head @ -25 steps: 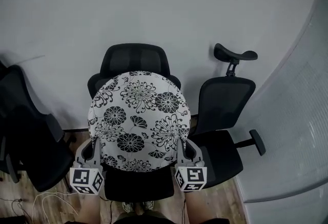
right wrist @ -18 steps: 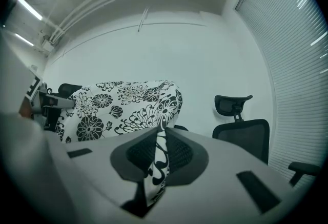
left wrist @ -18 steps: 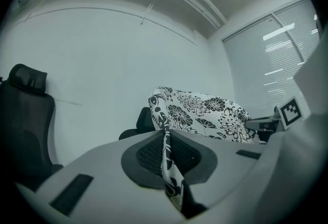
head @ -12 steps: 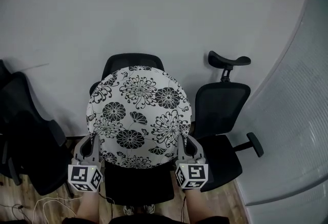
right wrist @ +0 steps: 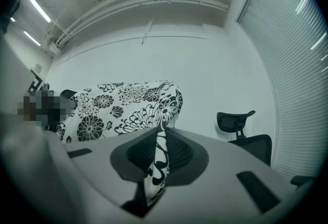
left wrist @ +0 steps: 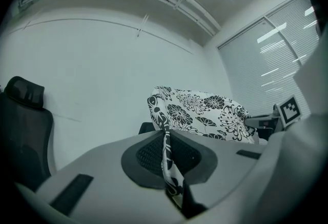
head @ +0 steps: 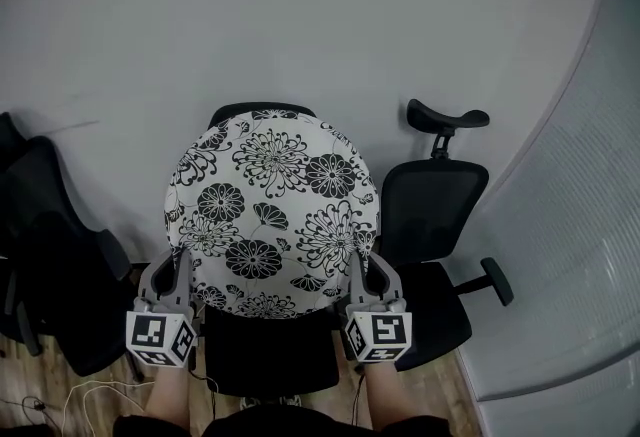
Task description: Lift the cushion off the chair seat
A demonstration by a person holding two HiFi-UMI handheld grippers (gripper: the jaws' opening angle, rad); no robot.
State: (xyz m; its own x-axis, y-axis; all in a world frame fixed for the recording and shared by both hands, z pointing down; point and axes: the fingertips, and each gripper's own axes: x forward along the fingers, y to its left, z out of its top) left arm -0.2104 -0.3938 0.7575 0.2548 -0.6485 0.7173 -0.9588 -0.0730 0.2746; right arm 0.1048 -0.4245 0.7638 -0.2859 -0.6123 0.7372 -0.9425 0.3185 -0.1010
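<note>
A round white cushion point(head: 270, 210) with black flower print hangs in the air above the black office chair point(head: 265, 355), hiding most of its backrest point(head: 235, 112). My left gripper point(head: 180, 270) is shut on the cushion's left edge point(left wrist: 166, 161), and my right gripper point(head: 357, 270) is shut on its right edge point(right wrist: 158, 159). In both gripper views the fabric is pinched flat between the dark pads, and the cushion point(left wrist: 205, 113) point(right wrist: 123, 105) spreads out beyond them. The chair's seat shows below the cushion, bare.
A second black chair point(head: 430, 225) with a headrest point(head: 445, 117) stands close on the right. Another dark chair point(head: 50, 255) is at the left. A white wall point(head: 300, 15) is behind, a frosted curved partition point(head: 570, 255) on the right, and cables point(head: 80, 395) lie on the wood floor.
The cushion has come up and tilted a little toward me, covering more of the chair's backrest. Both grippers kept their hold on its edges.
</note>
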